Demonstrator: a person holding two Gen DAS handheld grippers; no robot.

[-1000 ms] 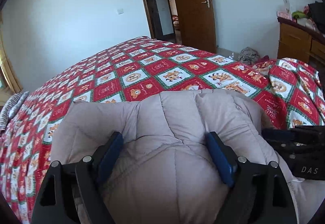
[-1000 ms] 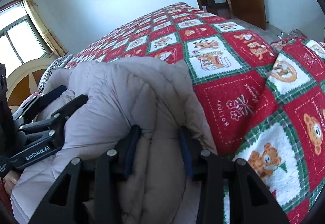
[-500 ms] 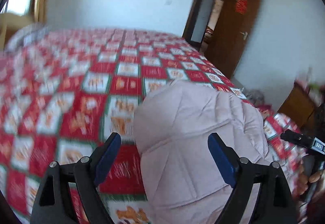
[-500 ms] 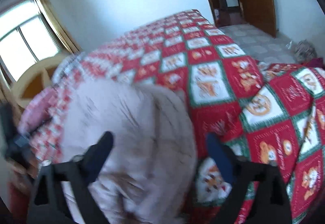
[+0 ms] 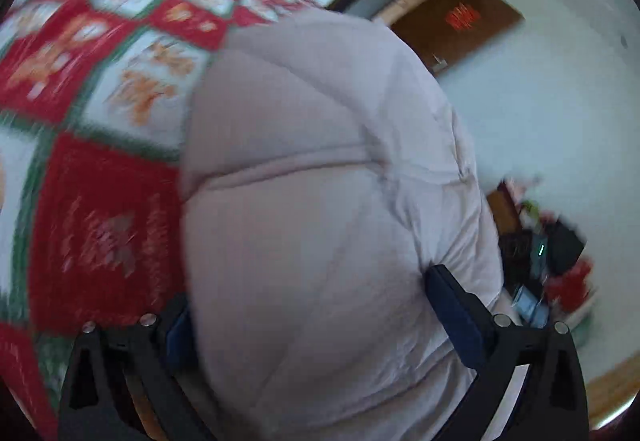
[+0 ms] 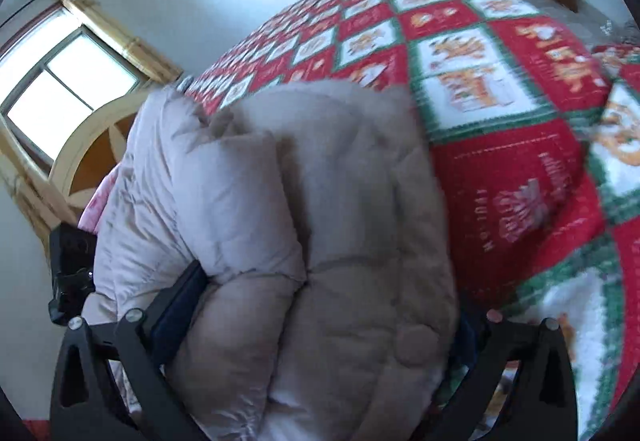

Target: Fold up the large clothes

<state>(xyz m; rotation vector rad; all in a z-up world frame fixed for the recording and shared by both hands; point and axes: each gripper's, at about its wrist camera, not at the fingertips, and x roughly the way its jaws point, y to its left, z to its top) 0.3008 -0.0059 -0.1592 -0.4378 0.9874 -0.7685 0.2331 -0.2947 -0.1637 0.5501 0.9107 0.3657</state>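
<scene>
A puffy pale pink-beige down jacket (image 5: 320,201) lies folded into a thick bundle on the bed. In the left wrist view my left gripper (image 5: 316,321) has its jaws wide apart around one end of the bundle, and the padding bulges between the blue pads (image 5: 452,313). In the right wrist view the jacket (image 6: 320,221) fills the space between the wide jaws of my right gripper (image 6: 324,305), whose left pad (image 6: 176,309) presses its side. The left gripper's body (image 6: 70,273) shows at the far left end of the bundle.
The bed carries a red, green and white patchwork quilt (image 6: 500,89) with bear pictures. A brown door (image 5: 460,25) stands open in the white wall. A cluttered wooden dresser (image 5: 540,241) is to the right. A window (image 6: 60,81) and a curved headboard (image 6: 92,145) are at the left.
Both grippers opened wide and drew back half a second ago, then came in again. Now each straddles an end of the folded jacket, and both views are tilted and blurred.
</scene>
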